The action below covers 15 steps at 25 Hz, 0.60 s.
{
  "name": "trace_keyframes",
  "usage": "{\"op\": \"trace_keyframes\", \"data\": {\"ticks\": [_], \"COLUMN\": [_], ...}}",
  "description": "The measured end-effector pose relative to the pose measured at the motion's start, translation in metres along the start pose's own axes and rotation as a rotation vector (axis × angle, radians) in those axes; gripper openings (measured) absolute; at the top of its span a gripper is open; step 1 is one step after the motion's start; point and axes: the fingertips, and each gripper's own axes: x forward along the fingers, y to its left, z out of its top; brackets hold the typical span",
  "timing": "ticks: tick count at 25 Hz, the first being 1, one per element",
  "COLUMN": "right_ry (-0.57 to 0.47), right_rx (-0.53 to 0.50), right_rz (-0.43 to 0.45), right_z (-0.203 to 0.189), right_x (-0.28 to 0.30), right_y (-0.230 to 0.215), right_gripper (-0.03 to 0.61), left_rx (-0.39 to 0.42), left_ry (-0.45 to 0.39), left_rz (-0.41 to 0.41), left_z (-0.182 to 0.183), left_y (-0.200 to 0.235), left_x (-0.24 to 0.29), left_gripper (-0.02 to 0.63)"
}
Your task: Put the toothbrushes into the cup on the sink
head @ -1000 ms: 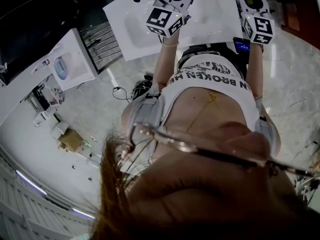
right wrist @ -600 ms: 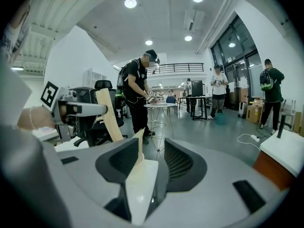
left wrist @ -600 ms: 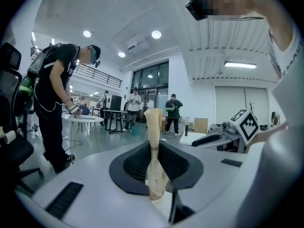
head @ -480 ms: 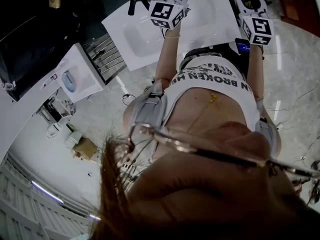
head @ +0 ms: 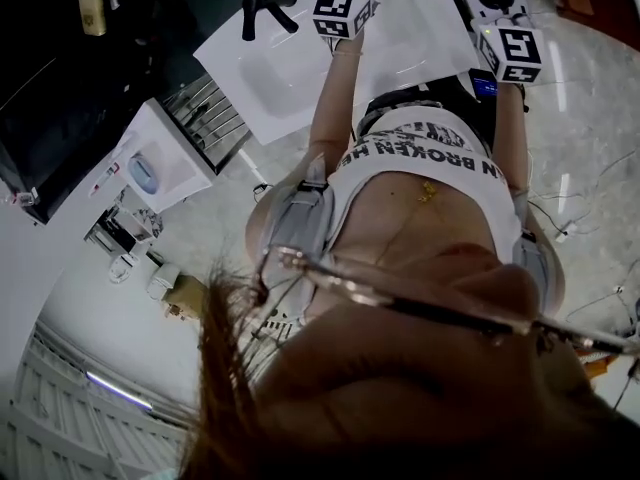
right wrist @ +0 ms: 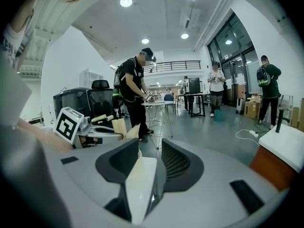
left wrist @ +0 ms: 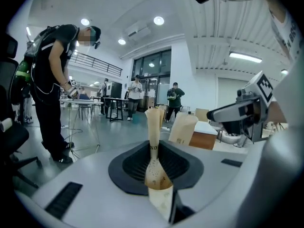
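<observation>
My left gripper is shut on a toothbrush in a cream paper wrapper, which stands upright along the jaws. My right gripper is shut on a second cream-wrapped toothbrush. Both are held in the air. In the head view the left marker cube and the right marker cube sit at the top edge, over the white sink with its black faucet. The jaws are cut off there. No cup is in sight.
A white cabinet and a metal rack stand left of the sink. Several people stand among tables in the hall behind. A person in black stands close by. A cable lies on the floor.
In the head view both marker cubes have slid toward the top edge, farther over the sink. The black faucet has come fully into view.
</observation>
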Motion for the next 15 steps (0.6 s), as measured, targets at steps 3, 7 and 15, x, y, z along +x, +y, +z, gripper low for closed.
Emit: {"op": "trace_keyframes", "data": {"ticks": [3,7,15], "right_ry": [0.003,0.009,0.015], "right_rx": [0.002,-0.013,-0.03], "right_rz": [0.003,0.01,0.019], "right_z": [-0.001,-0.001,-0.001], "right_x": [-0.002,-0.002,-0.005], "right_y": [-0.004,-0.005,-0.003], "right_gripper": [0.164,0.163,0.164], "left_rx": [-0.026,-0.058,-0.067], "left_ry": [-0.019,-0.02,-0.019], "left_rz": [0.008,-0.002,0.013], "left_z": [0.0,-0.001,-0.004], "left_y": [0.002,0.005,0.009], "left_x": [0.002,-0.001,-0.014], "left_gripper": [0.061,0.063,0.187]}}
